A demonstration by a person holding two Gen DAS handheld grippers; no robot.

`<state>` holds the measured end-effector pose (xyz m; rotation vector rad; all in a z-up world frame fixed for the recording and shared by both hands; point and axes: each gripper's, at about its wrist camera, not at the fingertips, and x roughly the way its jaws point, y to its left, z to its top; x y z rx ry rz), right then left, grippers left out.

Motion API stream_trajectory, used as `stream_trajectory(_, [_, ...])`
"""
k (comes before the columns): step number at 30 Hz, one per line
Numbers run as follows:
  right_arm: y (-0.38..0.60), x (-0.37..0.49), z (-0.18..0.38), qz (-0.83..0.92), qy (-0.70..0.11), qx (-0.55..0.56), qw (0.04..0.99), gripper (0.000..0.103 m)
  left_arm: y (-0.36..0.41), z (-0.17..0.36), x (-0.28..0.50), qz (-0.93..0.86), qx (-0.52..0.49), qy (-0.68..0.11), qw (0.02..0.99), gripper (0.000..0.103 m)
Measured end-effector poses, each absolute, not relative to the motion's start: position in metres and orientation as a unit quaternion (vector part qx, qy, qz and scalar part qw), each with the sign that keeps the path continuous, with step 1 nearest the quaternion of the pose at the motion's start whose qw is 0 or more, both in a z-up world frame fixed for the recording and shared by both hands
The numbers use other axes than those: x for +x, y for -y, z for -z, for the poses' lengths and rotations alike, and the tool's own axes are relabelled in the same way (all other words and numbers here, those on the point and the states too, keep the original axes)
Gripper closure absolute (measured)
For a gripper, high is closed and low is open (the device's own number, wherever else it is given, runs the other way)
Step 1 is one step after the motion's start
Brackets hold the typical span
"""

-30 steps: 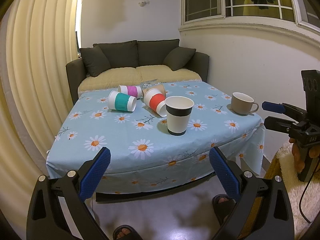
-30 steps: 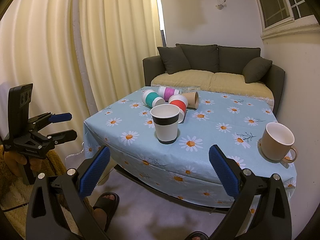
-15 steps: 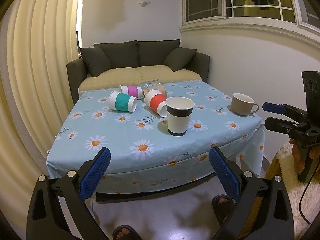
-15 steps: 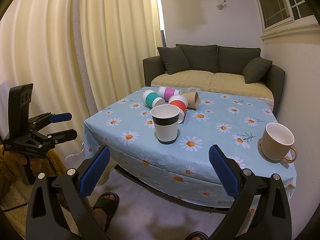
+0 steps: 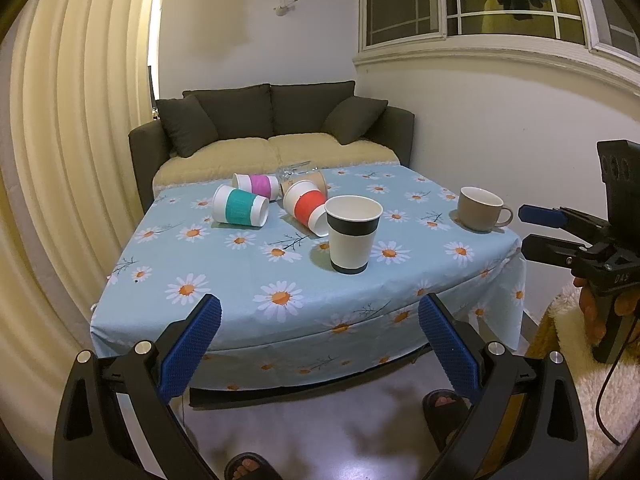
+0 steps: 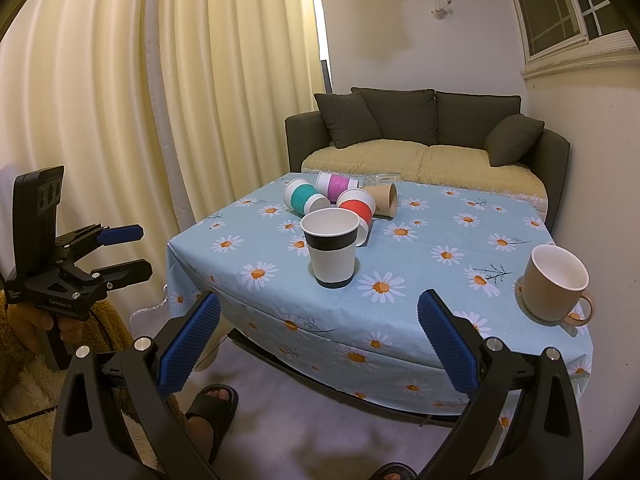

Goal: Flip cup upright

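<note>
tabletop [image 5: 240, 276]: daisy cloth; carries every cup, both claws held back off its near edge.
left claw [image 5: 320, 344]: wide open, empty.
right claw [image 6: 320, 344]: wide open, empty.
paper cup [image 5: 352, 234]: upright, empty.
mug [image 5: 478, 209]: upright; contents not visible.
teal cup [image 5: 240, 210]: on its side mid-tabletop, likely to flip.
red cup [image 5: 308, 207]: on its side, beside paper cup.
</note>
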<state>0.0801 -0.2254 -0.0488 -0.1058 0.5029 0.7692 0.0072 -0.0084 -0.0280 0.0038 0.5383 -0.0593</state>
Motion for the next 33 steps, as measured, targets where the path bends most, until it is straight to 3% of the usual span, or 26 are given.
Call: stream_trajectory(33, [0.2257, 0.0801, 0.0485, -0.371, -0.242, -0.051, 0.895, 0.005, 0.0144, 0.0267, 0.006, 0.038, 0.001, -0.262, 0.964, 0.007])
